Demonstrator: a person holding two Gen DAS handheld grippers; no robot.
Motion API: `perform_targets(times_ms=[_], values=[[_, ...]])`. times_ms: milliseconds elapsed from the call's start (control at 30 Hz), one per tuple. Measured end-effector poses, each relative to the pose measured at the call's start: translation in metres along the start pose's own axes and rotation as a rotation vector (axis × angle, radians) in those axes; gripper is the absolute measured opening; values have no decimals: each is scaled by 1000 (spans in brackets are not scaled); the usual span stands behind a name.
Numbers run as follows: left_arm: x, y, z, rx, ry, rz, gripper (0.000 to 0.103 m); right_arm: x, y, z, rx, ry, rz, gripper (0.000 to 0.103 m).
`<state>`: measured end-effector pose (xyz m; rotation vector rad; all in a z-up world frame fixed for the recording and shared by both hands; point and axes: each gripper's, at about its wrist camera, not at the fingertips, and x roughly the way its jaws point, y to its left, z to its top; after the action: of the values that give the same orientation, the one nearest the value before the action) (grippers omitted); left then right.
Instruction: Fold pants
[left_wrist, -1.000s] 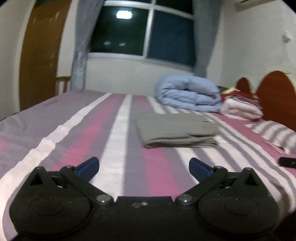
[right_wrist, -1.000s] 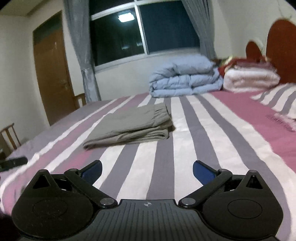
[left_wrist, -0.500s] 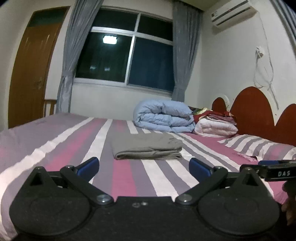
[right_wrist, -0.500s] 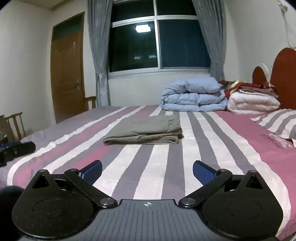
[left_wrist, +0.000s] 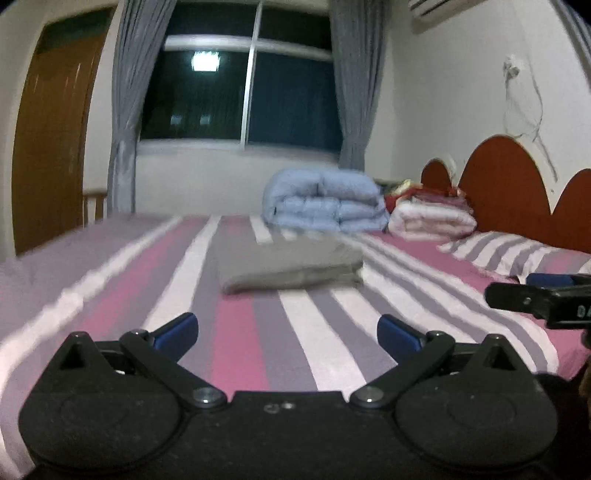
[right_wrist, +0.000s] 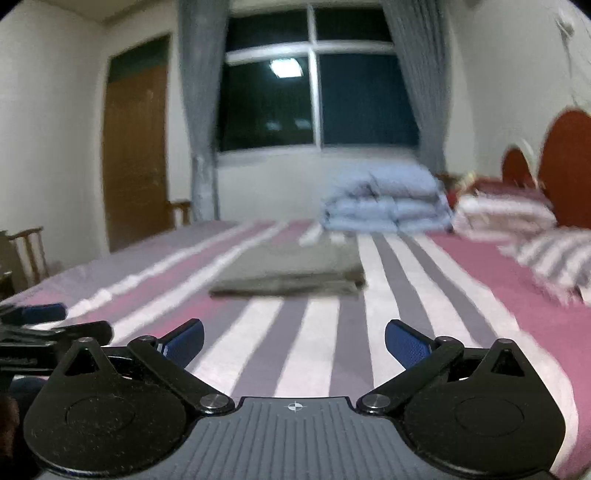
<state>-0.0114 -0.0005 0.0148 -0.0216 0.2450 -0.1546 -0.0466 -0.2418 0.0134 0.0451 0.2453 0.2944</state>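
The grey pants lie folded in a flat, neat pile on the bed, near the middle, across the pink, white and purple stripes of the bed cover. From the right wrist view the pants look a bit blurry but show the same tidy pile with nothing on top.

The left claw hangs over the near part of the bed, well apart from the pants. Its two blue fingertips are spread wide and hold nothing. The right claw is the same: spread wide, empty, and well back from the pants. Each claw peeks into the side of the other one's view.

Behind the pants sits a rolled-up light blue blanket. Just beside it is a stack of pink and red folded cloth. A striped pillow rests near the red-brown headboard. On the far wall is a dark window with grey curtains, and a brown door stands at the left.
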Motion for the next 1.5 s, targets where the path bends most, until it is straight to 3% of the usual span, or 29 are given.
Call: perform_targets(times_ms=[67,233,400,1500], values=[[9,10,7,-9,-25,-5,97,5,-3,3,-17,-14,-18,103],[18,15,-7,-75,28,3,97,21,-13,-6,44,52,-41,103],[13,3,-7,-11,13,-6,97,23,-10,-6,24,60,-28,103],[12,12,-5,2,14,-21,97,26,-11,-10,25,67,-28,103]])
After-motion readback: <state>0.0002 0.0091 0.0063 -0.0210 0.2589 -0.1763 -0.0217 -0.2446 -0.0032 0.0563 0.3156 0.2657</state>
